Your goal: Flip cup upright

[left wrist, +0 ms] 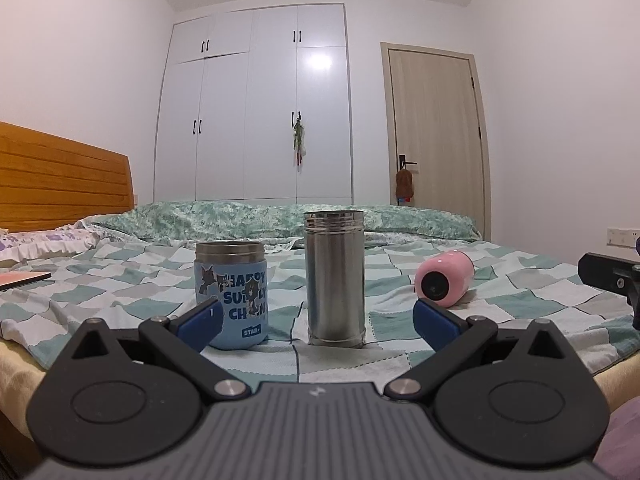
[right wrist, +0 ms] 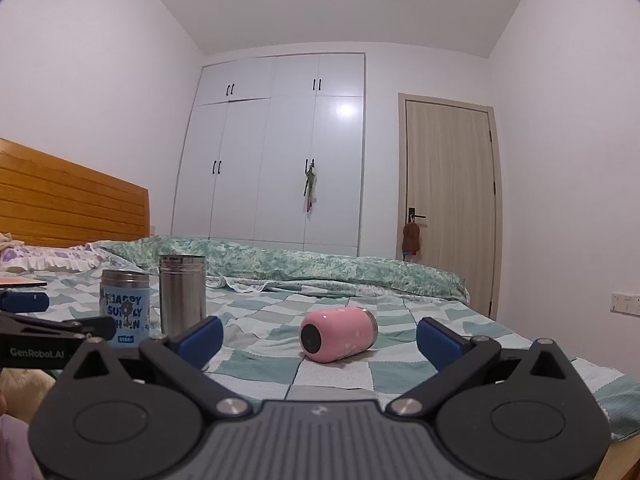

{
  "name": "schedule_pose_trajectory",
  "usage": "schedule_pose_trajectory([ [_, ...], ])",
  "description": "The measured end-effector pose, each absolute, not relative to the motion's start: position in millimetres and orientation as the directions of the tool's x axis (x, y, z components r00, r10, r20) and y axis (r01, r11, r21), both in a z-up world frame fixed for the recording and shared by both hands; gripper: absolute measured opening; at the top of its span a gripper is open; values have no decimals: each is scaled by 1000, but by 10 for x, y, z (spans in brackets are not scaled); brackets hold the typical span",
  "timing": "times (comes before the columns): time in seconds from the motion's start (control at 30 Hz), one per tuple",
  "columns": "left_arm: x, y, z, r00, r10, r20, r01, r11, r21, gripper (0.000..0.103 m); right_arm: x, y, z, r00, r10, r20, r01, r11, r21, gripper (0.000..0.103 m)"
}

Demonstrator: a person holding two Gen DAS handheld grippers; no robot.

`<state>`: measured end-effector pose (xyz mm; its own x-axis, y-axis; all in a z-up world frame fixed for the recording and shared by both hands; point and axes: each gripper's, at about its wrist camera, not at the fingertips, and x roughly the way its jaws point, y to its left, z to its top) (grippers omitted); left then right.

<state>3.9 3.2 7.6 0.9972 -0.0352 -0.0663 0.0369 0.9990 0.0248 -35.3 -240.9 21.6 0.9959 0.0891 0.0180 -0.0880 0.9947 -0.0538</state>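
Blue printed jar (left wrist: 231, 294) upright on bed, lid off, cartoon print and lettering on side. Tall steel flask (left wrist: 335, 276) upright just right of it, threaded neck open. Both on checked green-white blanket (left wrist: 120, 280). Green patterned quilt (left wrist: 280, 220) bunched along far edge of bed. Wooden headboard (left wrist: 60, 176) at left, floral pillow (left wrist: 44, 240) below it. Flat dark item (left wrist: 24, 279) at left edge. White wardrobe (left wrist: 256, 100) behind, trinket (left wrist: 298, 142) on handle. Wood door (left wrist: 436, 136) right, brown plush (left wrist: 405, 183) on handle. Wall socket (left wrist: 622, 236) far right.
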Motion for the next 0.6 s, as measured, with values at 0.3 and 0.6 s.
schedule_pose_trajectory([
  [0.3, 40, 37, 76, 997, -35, -66, 36, 999, 24, 103, -350, -2399, 211, 996, 90, 18, -89, 994, -57, 103],
  [0.6, 37, 44, 78, 997, -35, -65, 37, 999, 21, 103, -347, -2398, 210, 996, 90, 18, -89, 994, -57, 103],
])
